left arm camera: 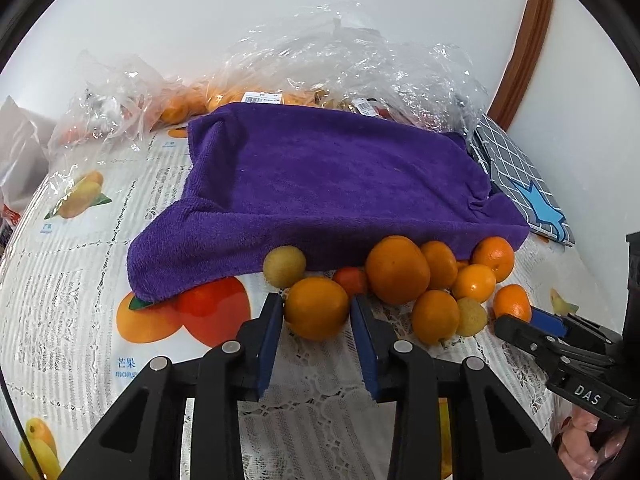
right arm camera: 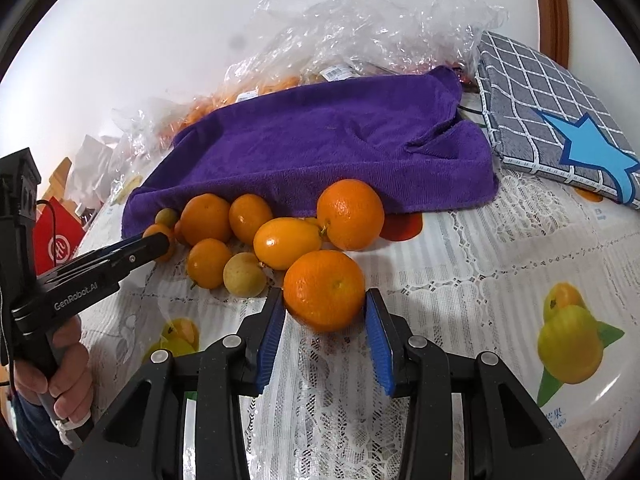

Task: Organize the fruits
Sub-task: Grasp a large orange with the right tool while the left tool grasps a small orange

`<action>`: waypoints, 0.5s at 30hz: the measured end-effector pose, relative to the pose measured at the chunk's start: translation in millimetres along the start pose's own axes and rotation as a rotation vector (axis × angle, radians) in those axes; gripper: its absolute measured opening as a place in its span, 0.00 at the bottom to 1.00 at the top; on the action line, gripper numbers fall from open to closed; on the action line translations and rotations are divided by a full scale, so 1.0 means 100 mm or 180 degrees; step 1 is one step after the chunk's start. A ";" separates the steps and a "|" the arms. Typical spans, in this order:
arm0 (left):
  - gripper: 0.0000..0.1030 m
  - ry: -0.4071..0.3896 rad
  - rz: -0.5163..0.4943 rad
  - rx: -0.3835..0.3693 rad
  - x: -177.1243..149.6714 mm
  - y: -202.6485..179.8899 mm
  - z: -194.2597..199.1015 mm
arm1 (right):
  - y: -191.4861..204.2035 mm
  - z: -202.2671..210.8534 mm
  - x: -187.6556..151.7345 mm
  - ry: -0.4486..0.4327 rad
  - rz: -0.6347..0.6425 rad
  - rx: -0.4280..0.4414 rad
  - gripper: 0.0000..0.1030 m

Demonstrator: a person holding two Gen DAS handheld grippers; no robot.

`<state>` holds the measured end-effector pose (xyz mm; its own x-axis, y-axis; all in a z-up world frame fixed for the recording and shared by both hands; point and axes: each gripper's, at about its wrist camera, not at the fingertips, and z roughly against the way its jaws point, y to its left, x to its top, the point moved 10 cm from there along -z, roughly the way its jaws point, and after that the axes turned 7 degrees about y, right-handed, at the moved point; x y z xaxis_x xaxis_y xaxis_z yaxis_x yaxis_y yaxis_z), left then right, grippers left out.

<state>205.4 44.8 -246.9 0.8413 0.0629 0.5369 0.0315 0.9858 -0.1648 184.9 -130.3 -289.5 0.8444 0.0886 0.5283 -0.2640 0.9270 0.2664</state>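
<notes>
Each black gripper with blue pads clamps a round orange fruit on the lace tablecloth (right arm camera: 500,264): left gripper (left arm camera: 316,312), right gripper (right arm camera: 325,304), beside the purple towel (left arm camera: 320,184).

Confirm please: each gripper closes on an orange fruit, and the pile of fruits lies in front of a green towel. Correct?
Not quite: the towel is purple, as both wrist views show. The rest stands: the left gripper and right gripper each clamp an orange fruit.

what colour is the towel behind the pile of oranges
Purple; the towel shows best in the left wrist view.
</notes>
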 end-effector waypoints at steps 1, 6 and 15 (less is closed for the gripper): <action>0.32 0.0001 -0.0006 0.0007 0.00 -0.01 0.00 | 0.01 -0.01 0.01 -0.0003 0.0008 -0.0032 0.40; 0.32 -0.0015 0.0029 0.0003 0.00 -0.03 0.02 | 0.04 -0.05 0.04 0.0000 0.0128 -0.0216 0.40; 0.32 -0.0140 0.0249 -0.0089 0.07 0.07 0.11 | 0.04 0.01 0.04 -0.0069 0.0115 -0.0135 0.38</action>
<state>205.9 54.3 -235.6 0.8173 0.1468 0.5572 -0.0177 0.9729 -0.2304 186.5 -126.2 -285.9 0.8243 0.1147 0.5545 -0.2737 0.9380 0.2129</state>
